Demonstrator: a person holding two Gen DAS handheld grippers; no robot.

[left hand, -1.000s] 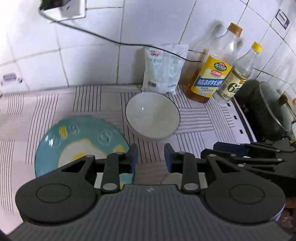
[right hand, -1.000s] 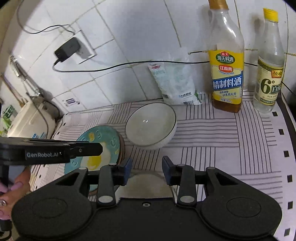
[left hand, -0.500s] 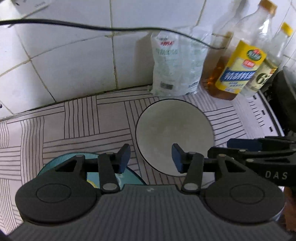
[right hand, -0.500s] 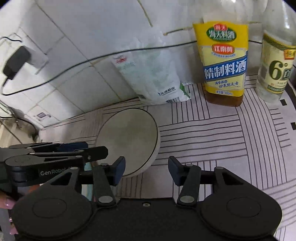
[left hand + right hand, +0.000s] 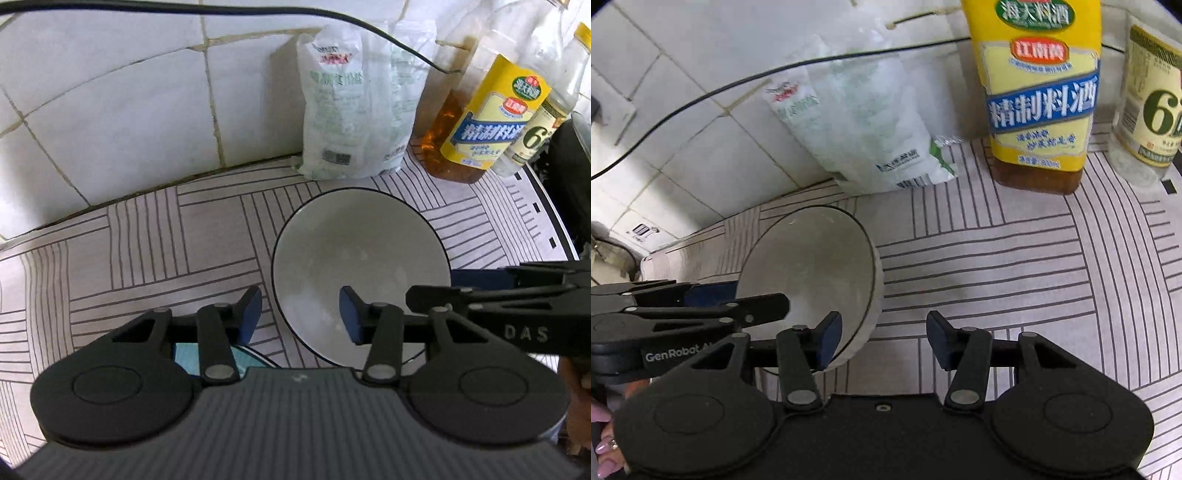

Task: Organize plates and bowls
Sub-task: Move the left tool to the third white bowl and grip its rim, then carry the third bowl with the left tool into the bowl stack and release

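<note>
Two grippers close on one white bowl (image 5: 360, 273), which sits on the striped counter mat (image 5: 147, 251) just in front of the salt bag (image 5: 354, 103), with the cooking-wine bottle (image 5: 1039, 99) and the vinegar bottle (image 5: 1148, 110) to the bowl's right against the tiled wall; both sets of jaws stand apart and hold nothing; the left gripper (image 5: 301, 314) straddles the bowl's near-left rim, one finger outside and one over the inside, and the right gripper (image 5: 884, 341) has its left finger at the bowl's right rim while its other finger hangs over bare mat; a sliver of the blue plate (image 5: 229, 356) shows just near-left of the bowl, mostly hidden under the left gripper. The step in hand looks like taking the bowl by its rim, probably to set it on or beside the plate; to do it well, one gripper should commit and the other give way, since they crowd each other over the bowl; seat the rim deep between the pads before closing, as the glazed wall is likely slippery; lift straight up, keep the bowl level, and steer clear of the bag and bottles behind it.
</note>
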